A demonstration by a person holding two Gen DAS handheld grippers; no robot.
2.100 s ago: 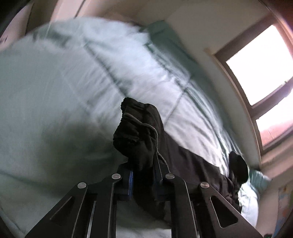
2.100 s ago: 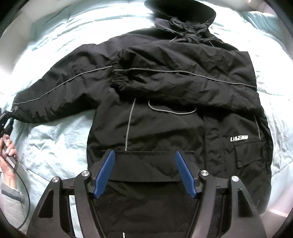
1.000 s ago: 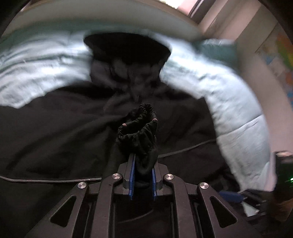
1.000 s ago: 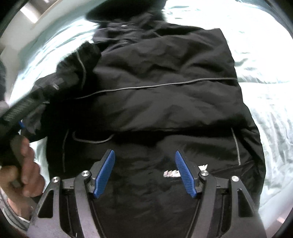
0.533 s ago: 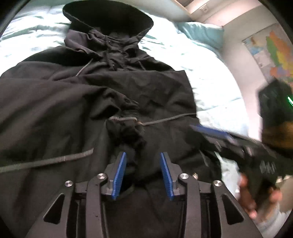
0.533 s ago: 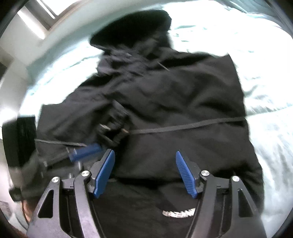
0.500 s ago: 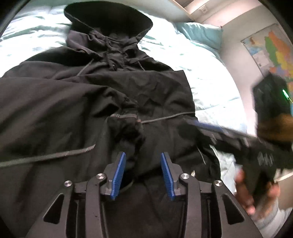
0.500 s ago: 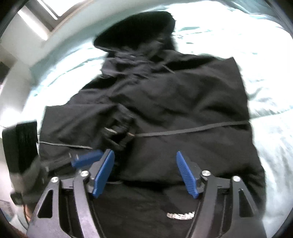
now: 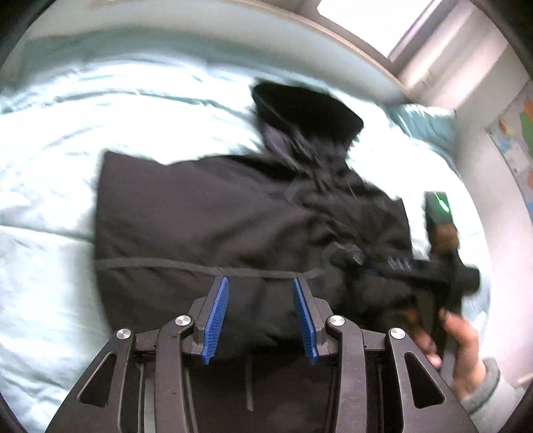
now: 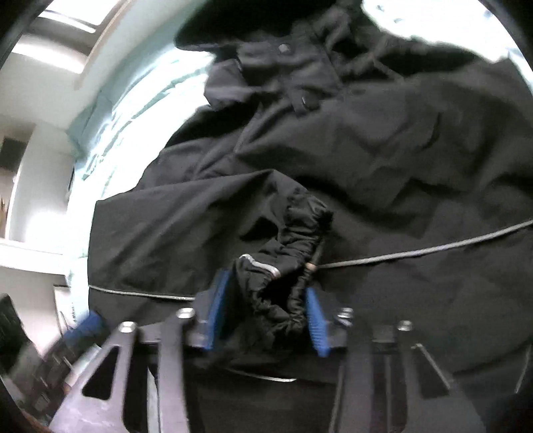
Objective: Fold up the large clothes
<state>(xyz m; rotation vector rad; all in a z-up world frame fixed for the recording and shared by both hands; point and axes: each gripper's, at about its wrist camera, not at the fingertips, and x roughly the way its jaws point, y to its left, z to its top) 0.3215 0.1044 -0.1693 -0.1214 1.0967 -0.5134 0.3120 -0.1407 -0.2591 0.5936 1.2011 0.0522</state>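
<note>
A black hooded jacket (image 9: 213,219) lies on a pale blue bed (image 9: 50,166), hood (image 9: 306,113) at the far end, both sleeves folded across the chest. My left gripper (image 9: 261,319) hovers open over the jacket's lower body with nothing between its blue pads. In the right wrist view my right gripper (image 10: 266,313) is closing its jaws around the gathered sleeve cuff (image 10: 286,283), and both pads touch the fabric. The right gripper (image 9: 353,258) also shows blurred in the left wrist view, held by a hand (image 9: 463,349). The left gripper (image 10: 83,328) is a blur at the lower left.
A blue pillow (image 9: 426,123) lies at the bed's far right, below a window (image 9: 383,23). A wall map (image 9: 519,133) hangs on the right. White shelving (image 10: 30,200) stands left of the bed. Bare bedding (image 9: 40,299) spreads left of the jacket.
My left gripper let go of the sleeve cuff, opened and drew back to the left. My right gripper moved in over the cuff and its jaws narrowed around it.
</note>
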